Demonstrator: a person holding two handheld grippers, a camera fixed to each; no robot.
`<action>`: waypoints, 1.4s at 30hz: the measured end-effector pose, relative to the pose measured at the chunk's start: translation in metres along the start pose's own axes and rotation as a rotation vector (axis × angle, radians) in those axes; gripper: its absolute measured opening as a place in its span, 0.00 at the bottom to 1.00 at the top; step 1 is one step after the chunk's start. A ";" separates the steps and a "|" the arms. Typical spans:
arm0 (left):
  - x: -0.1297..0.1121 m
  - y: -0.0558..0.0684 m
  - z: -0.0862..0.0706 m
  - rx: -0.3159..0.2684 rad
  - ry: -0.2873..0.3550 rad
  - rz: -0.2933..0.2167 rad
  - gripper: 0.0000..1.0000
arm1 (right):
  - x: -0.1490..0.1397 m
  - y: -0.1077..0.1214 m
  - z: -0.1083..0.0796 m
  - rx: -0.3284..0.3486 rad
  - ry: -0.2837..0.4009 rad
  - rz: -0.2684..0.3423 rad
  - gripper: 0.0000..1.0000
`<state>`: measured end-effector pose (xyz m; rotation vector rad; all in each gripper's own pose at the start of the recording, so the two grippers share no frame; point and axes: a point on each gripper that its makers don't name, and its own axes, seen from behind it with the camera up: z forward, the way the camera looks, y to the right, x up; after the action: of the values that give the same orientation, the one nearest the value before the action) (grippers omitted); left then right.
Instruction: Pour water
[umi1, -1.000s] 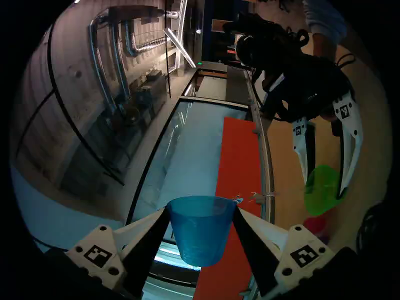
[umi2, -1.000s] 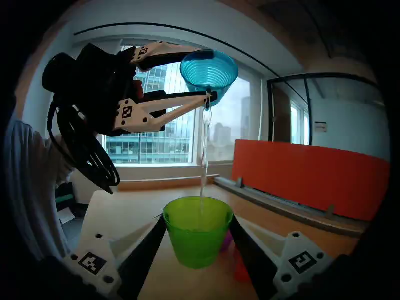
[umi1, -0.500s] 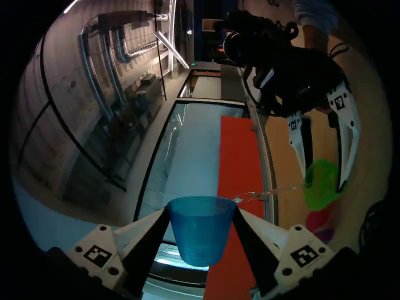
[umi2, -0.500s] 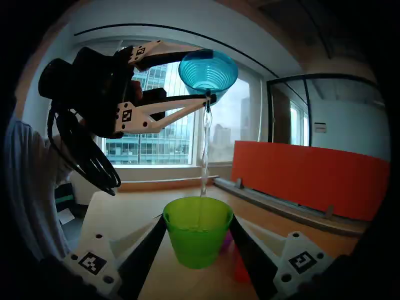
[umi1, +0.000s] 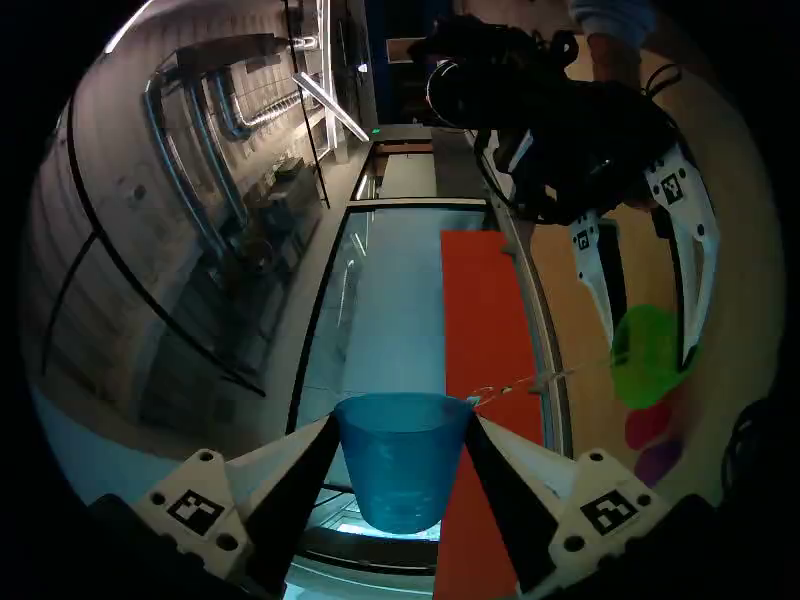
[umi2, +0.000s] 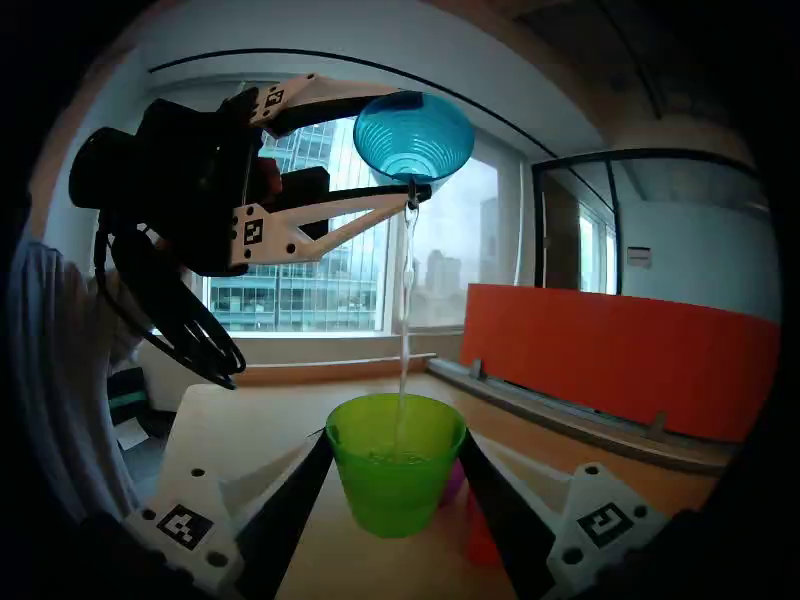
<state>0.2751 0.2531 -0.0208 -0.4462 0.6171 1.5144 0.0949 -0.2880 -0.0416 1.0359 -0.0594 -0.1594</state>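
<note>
- Water (umi2: 403, 300) falls in a thin stream from the blue cup (umi2: 413, 137), pinched between the left gripper's (umi1: 402, 428) fingers, tipped slightly further than a second ago.
- It lands in the green cup (umi2: 396, 470), clamped by the right gripper (umi2: 396, 442) above the table (umi2: 250, 420).
- The level has risen; pouring looks well underway.

My left fingers (umi1: 285, 465) hold the upper cup (umi2: 413, 135) above the lower cup (umi2: 395, 485). That one sits between my right fingers (umi2: 265, 480).
</note>
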 end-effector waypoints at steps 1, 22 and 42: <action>0.001 0.000 -0.001 0.000 0.000 0.007 0.88 | 0.000 0.000 0.000 0.000 0.001 0.000 0.91; 0.015 -0.004 -0.004 0.013 0.012 0.106 0.88 | 0.003 -0.001 -0.003 -0.004 0.011 0.003 0.91; -0.010 0.008 0.008 -0.006 -0.005 -0.380 0.88 | 0.007 0.004 -0.004 -0.016 0.029 0.015 0.91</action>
<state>0.2682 0.2507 -0.0078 -0.5313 0.4912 1.1559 0.1029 -0.2839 -0.0399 1.0218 -0.0392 -0.1309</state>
